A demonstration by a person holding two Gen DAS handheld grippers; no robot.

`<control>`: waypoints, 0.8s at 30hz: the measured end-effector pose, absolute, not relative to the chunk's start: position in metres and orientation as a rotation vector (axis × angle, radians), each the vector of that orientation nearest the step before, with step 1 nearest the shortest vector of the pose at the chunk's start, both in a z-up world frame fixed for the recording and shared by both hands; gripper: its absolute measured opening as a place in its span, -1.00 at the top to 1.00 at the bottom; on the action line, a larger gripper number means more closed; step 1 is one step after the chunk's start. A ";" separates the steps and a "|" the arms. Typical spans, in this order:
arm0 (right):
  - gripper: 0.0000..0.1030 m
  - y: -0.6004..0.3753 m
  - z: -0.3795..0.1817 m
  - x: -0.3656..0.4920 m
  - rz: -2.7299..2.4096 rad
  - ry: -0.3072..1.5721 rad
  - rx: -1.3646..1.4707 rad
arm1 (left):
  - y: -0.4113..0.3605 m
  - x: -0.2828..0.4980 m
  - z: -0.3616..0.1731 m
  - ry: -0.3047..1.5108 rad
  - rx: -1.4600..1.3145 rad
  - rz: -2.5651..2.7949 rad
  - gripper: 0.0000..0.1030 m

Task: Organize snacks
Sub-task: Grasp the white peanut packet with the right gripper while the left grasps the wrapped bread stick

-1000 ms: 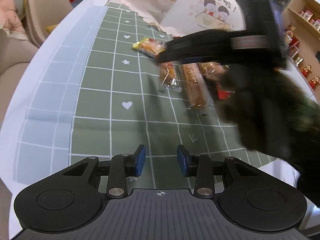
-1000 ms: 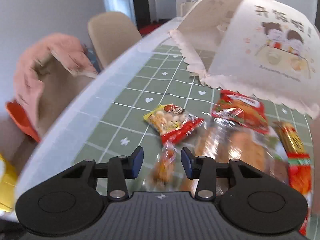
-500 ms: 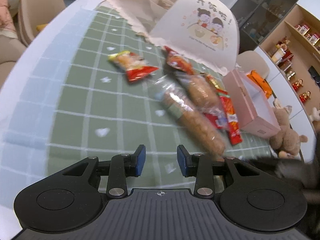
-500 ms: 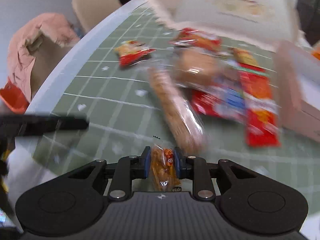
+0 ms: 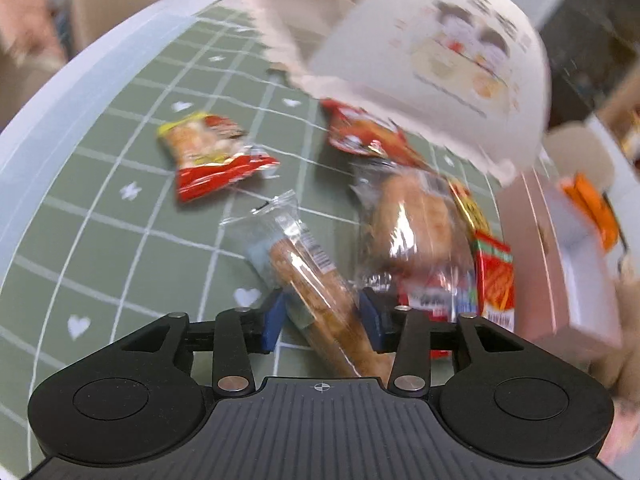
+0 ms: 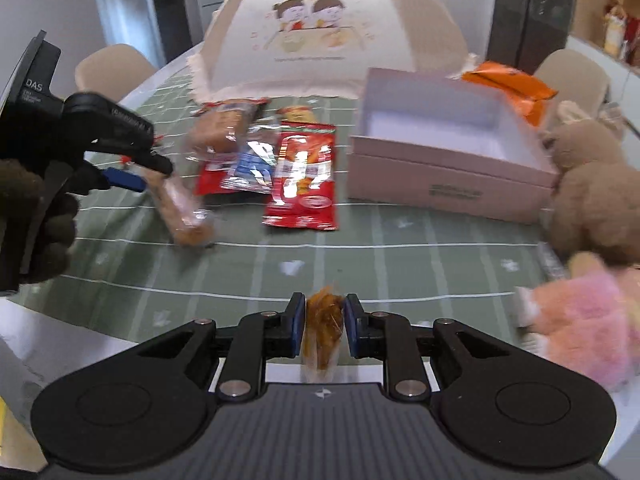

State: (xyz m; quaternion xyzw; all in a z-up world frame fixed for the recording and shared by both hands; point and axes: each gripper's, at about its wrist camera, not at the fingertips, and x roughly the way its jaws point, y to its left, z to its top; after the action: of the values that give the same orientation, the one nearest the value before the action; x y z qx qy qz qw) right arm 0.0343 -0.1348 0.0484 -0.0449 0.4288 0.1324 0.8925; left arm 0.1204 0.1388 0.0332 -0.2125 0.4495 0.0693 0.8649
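Note:
My left gripper [image 5: 322, 316] straddles a long clear-wrapped bread stick packet [image 5: 312, 280] lying on the green checked cloth [image 5: 120, 220]. Its jaws are opening, and the pads stand at the wrapper's sides without squeezing it. The right wrist view shows that same gripper [image 6: 124, 178] at the left, over the packet [image 6: 180, 216]. My right gripper [image 6: 323, 320] grips a small orange snack packet [image 6: 320, 340] above the cloth; its jaws are easing open slightly, pads still pressing. An open pink box [image 6: 440, 172], seemingly empty, stands at the right.
A red packet [image 6: 304, 176], a round bread packet [image 5: 416, 224] and a yellow-red packet [image 5: 208, 156] lie on the cloth. A mesh food cover [image 6: 320, 40] stands behind them. A brown teddy [image 6: 592, 200], a pink plush [image 6: 580, 320] and an orange packet [image 6: 508, 84] crowd the right.
My left gripper slid in over the long bread stick packet and its jaws widened. My right gripper shut on the small orange packet and carried it to the right, toward the pink box.

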 end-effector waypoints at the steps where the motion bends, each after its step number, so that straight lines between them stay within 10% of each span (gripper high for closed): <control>1: 0.30 -0.140 0.047 0.036 0.271 0.900 -0.081 | 0.136 0.121 0.033 0.950 -0.419 0.122 0.02; 16: -0.46 -0.001 0.106 0.125 0.623 0.865 -0.147 | 0.176 0.025 0.048 0.908 -0.340 -0.001 0.03; 24: -0.46 0.151 0.065 0.222 0.747 0.896 -0.233 | 0.230 -0.019 0.036 0.893 -0.571 0.078 0.14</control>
State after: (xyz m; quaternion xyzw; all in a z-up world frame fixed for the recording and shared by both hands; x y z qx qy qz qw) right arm 0.2224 0.1513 0.0653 -0.1100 0.4221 0.3519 0.8282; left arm -0.0190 0.2297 0.0356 -0.2721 0.4257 0.0370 0.8622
